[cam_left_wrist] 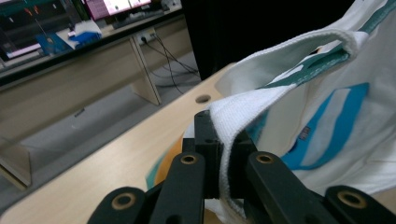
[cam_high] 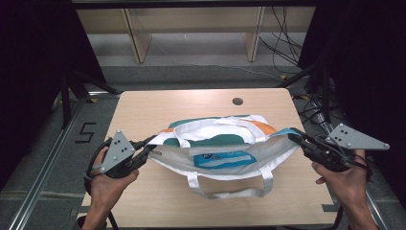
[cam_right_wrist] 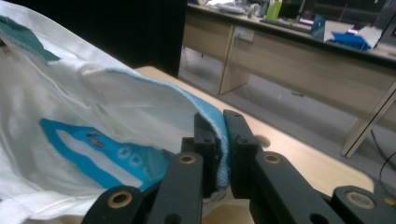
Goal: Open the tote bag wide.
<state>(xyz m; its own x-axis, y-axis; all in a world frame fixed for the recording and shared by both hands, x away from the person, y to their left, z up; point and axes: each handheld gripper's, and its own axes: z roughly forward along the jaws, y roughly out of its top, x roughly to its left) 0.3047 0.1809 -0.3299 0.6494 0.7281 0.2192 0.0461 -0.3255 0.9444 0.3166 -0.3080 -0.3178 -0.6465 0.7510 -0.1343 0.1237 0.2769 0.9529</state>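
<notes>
Pinching is the whole story here: both sets of jaws are clamped tight on cloth. The left gripper [cam_left_wrist: 219, 154] has its black jaws closed on a folded white edge of the white canvas tote bag with teal, orange and blue print [cam_high: 225, 148], and the right gripper [cam_right_wrist: 222, 154] has its jaws closed the same way on a light blue hem at the bag's opposite end.

Seen from the high view, the left gripper [cam_high: 146, 154] sits at about 9 o'clock of the bag and the right gripper [cam_high: 298, 139] at about 3 o'clock, so the cloth is stretched between them. My guess is that's on purpose: gripping both ends keeps the mouth open and the body flat instead of letting it crumple.

The bag hangs over the middle of the light wooden table [cam_high: 143, 110], its lower part looking like it sags toward the tabletop. One white strap [cam_high: 230, 189] droops toward 6 o'clock. A small round hole [cam_high: 237, 101] in the table sits at 12 o'clock, well apart from the bag.
</notes>
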